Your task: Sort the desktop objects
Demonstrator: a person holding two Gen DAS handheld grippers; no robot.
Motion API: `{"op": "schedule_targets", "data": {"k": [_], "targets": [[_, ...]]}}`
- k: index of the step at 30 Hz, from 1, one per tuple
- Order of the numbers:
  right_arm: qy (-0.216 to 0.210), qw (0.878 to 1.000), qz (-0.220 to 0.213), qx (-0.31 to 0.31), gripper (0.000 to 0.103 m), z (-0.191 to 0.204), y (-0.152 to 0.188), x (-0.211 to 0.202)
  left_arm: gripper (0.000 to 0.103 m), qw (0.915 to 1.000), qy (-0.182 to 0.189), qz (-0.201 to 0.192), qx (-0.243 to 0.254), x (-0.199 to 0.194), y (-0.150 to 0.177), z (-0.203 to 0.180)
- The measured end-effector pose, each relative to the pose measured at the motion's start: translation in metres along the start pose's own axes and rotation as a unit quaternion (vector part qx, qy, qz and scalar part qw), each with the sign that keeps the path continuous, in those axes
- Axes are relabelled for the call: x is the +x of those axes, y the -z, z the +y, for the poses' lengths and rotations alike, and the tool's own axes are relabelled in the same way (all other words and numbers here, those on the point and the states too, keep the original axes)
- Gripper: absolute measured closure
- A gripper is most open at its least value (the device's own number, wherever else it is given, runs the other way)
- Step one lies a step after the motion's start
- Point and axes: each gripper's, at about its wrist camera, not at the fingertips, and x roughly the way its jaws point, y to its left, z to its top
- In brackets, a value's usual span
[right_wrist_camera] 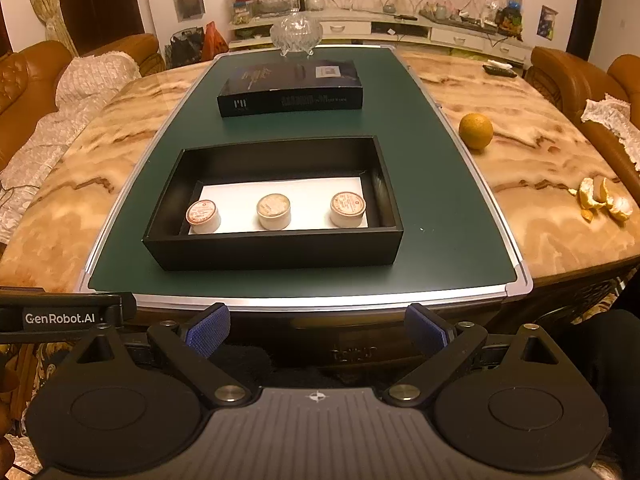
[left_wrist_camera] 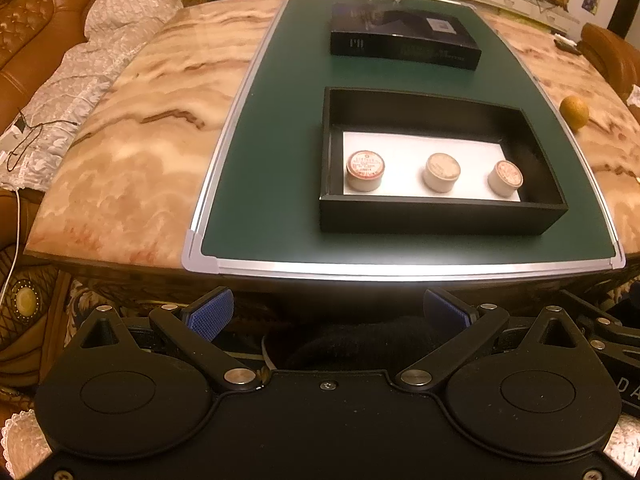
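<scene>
- Green board (left_wrist_camera: 280,128) lies on the marble table (left_wrist_camera: 132,140); black tray (left_wrist_camera: 440,222) sits near the board's front edge, closed dark box (left_wrist_camera: 404,40) behind it toward the far edge.
- Three small round tins in the tray, in a row along its front wall: left tin (left_wrist_camera: 365,170), middle tin (left_wrist_camera: 441,172), right tin (left_wrist_camera: 505,178).
- My left gripper (left_wrist_camera: 328,314) and right gripper (right_wrist_camera: 318,330) both hang off the table's front edge, jaws spread wide, nothing held.
- Tray is straight ahead of both, long axis crosswise to my fingers.
- Judgement: right gripper lines up nearer the middle and right tins, left gripper nearer the left tin.
- Orange (right_wrist_camera: 475,131) sits off the board toward the table's right edge, right hand's side.
</scene>
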Motion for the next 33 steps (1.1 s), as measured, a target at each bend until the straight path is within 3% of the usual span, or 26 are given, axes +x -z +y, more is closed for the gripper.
{"op": "schedule_targets", "data": {"k": [24,33], "targets": [[-0.007,1.0,0.017,-0.005,0.006,-0.007,-0.035,0.053,0.0,0.9996,0.0,0.027,-0.002,0.046,-0.04,-0.003],[-0.039,0.999,0.012,-0.015,0.006,-0.01,-0.058,0.074,0.0,0.9998,-0.008,0.017,0.009,0.063,-0.069,-0.008]]}}
